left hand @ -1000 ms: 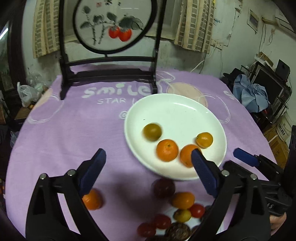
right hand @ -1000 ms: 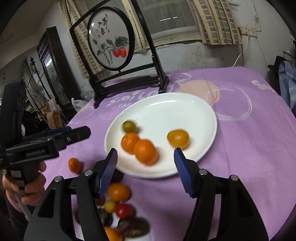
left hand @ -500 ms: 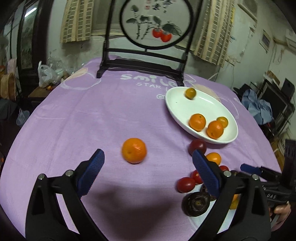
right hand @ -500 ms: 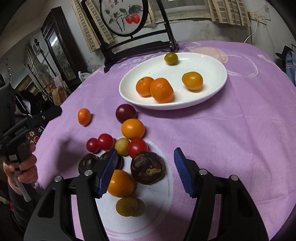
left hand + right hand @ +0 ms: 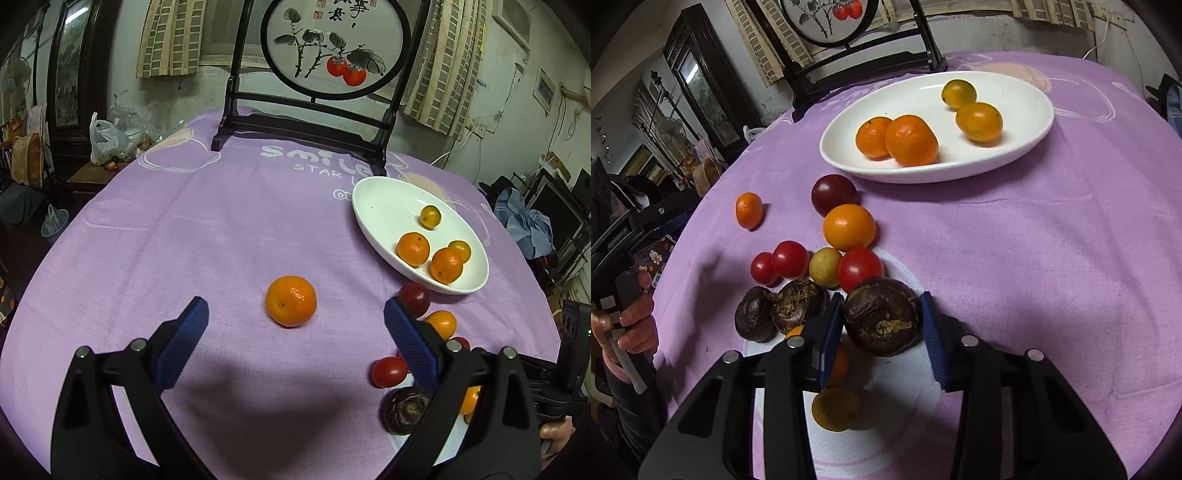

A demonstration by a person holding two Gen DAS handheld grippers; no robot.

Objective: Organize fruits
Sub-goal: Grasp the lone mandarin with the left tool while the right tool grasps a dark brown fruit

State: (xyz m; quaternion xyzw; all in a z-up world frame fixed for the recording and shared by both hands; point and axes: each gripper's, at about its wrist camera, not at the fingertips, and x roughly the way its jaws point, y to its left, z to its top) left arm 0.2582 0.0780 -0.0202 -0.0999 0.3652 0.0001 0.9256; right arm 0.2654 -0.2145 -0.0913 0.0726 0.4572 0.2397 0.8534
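Purple cloth [image 5: 184, 240]: lone mandarin [image 5: 291, 301] glossy orange (dimpled).

White oval plate [image 5: 1027, 147] sits toward the far right of the purple tablecloth [image 5: 1034, 258], just in front of the far edge. In it: two orange mandarins [image 5: 910, 140] touching each other near the plate's near-left rim, two smaller yellow-orange citrus [image 5: 979, 122] close together toward the far right. Lone mandarin [image 5: 291, 301] lies apart, mid-cloth, left of the plate. Loose cluster near the front edge: dark plum [image 5: 833, 194], orange fruit [image 5: 849, 227] touching it, three red cherry tomatoes [image 5: 790, 258], one yellow-green fruit [image 5: 825, 266], three dark brown wrinkled fruits [image 5: 882, 317], largest rightmost.
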